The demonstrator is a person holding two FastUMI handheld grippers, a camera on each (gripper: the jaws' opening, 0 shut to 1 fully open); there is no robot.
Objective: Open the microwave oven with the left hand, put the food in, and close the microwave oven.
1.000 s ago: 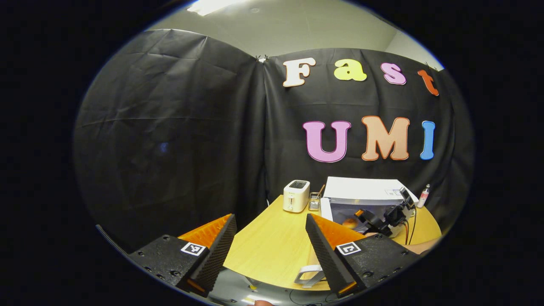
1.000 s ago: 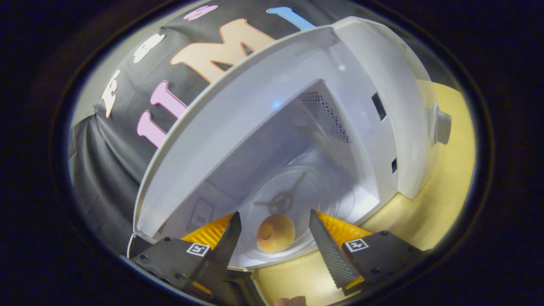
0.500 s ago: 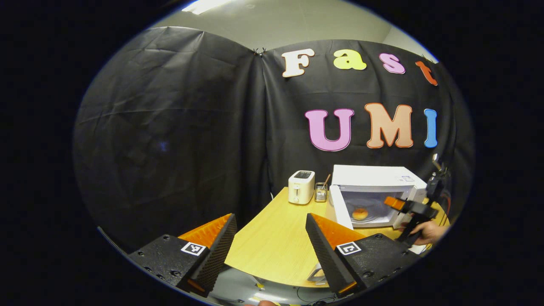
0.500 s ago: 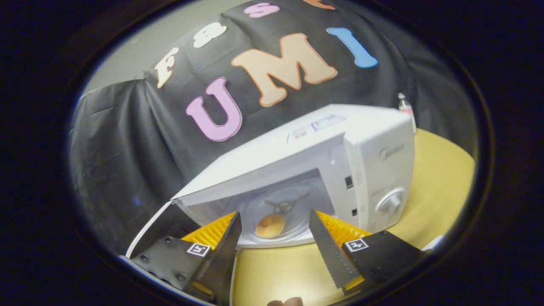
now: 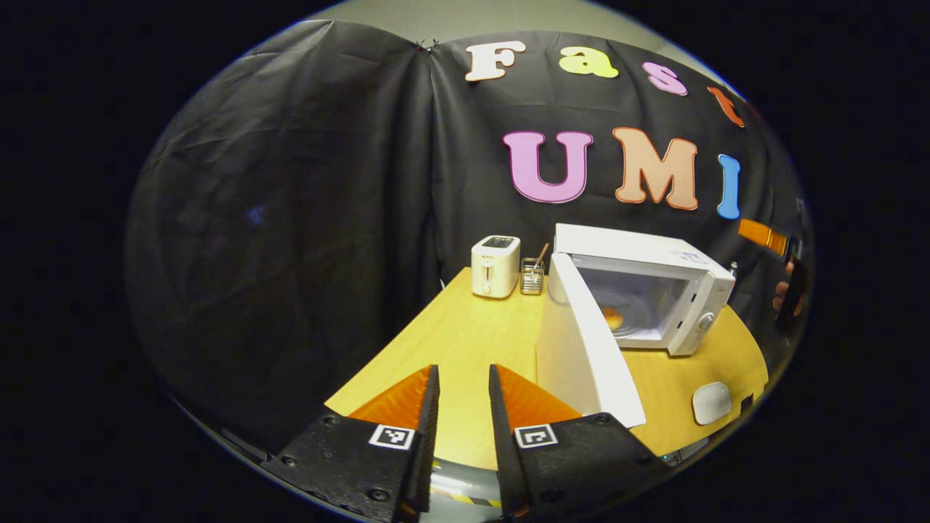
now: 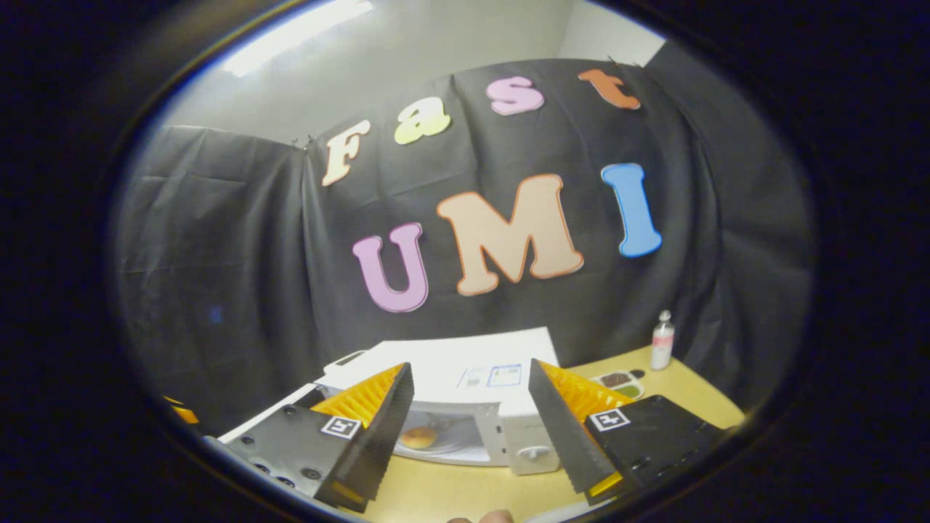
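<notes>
Left gripper view: the left gripper (image 5: 462,414) hangs over the near edge of the table (image 5: 465,341), fingers drawn close with only a thin gap and nothing between them, so near-clenched and empty. The microwave (image 5: 654,290) is a glossy white box, its door (image 5: 581,349) a flat rigid slab swung wide toward us. That door should feel light but stiff on its hinge; I'd push on its free outer edge, where leverage looks best, as the smooth face may let the tips slide. The food (image 5: 612,317), a small round golden bun, sits inside on the glass plate. It looks soft and light. A toaster (image 5: 495,266) stands behind. Right gripper view: the right gripper (image 6: 471,414) is spread wide, released, holding nothing, raised above the microwave (image 6: 450,378), with the food (image 6: 419,436) visible in the cavity
</notes>
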